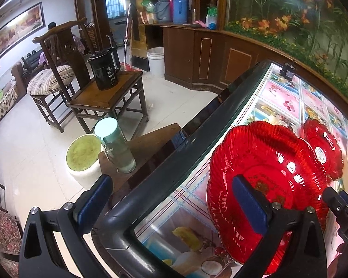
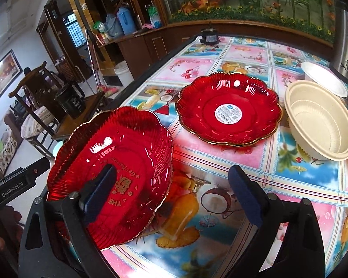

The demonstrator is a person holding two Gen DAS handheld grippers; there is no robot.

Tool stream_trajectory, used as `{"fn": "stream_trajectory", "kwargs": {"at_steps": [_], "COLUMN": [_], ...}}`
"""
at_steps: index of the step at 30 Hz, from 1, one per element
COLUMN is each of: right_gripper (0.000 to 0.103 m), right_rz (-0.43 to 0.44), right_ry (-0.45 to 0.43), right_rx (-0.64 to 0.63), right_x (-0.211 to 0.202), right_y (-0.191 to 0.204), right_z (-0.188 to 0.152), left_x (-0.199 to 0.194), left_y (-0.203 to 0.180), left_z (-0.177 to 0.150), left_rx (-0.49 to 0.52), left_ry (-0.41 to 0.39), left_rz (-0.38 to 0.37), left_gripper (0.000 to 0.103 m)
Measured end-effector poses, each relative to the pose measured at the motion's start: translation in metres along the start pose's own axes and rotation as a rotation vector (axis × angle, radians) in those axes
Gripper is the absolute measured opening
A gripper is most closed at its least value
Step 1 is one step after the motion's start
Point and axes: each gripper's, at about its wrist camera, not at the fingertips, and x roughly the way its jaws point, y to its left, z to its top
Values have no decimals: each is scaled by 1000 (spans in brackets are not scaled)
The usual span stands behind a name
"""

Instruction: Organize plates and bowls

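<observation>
Near red plate (image 2: 113, 169) sits tilted at the near-left corner of the worktop (image 2: 220, 185), its rim hanging over the dark edge trim (image 1: 197, 143). Second red plate (image 2: 229, 108) lies flat mid-worktop, sticker up, well apart from the first. Cream bowls (image 2: 320, 120) nested on the right, just beside the flat plate.

Right tongs (image 2: 174, 197): released, spread wide. Left pad (image 2: 99, 192) shows in front of the tilted plate's face, other pad out over bare tablecloth; nothing clamped. Can't tell if the left pad touches the plate.

Left tongs (image 1: 174, 203): released too. One pad (image 1: 250, 203) in front of the same plate, the other (image 1: 92, 199) hanging off the worktop, over the stool with the bottle (image 1: 116, 146).

Risks, as I read it:
- plate is tilted with no grip on it; what props it isn't visible. A nudge from either pad could tip it off the edge to the floor
- glossy ribbed plastic, a thin-rim pinch may slip
- both tongs crowd the same plate, bodies near each other at the corner, collision likely if both close in
- bottle and white bucket (image 1: 83, 159) sit right below the edge, in the drop path

Room: open tablecloth between the two red plates, clear lane to carry the tilted one inward and stack it on the flat one. Right side is tight with bowls and the steel kettle (image 2: 345, 37)
</observation>
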Motion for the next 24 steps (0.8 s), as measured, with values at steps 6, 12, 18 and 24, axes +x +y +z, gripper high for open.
{"fn": "stream_trajectory", "kwargs": {"at_steps": [6,12,18,24], "right_gripper": [76,53,27,16], "right_rz": [-20,-44,-24,-14], "right_ry": [109,167,166,139], "right_rx": [13,13,21,-2], "right_x": [27,45,50,46], "right_y": [3,4,4,11], "right_z": [4,3,5,1], "left_x": [27,48,43,34], "left_y": [-9,-17,-26,-39], "left_z": [3,-2,-1,-8], "left_rx": [6,35,72,141], "left_ry": [90,153,126,130], "left_rz": [-26,-30,-52,-111], "left_gripper": [102,82,60,30]}}
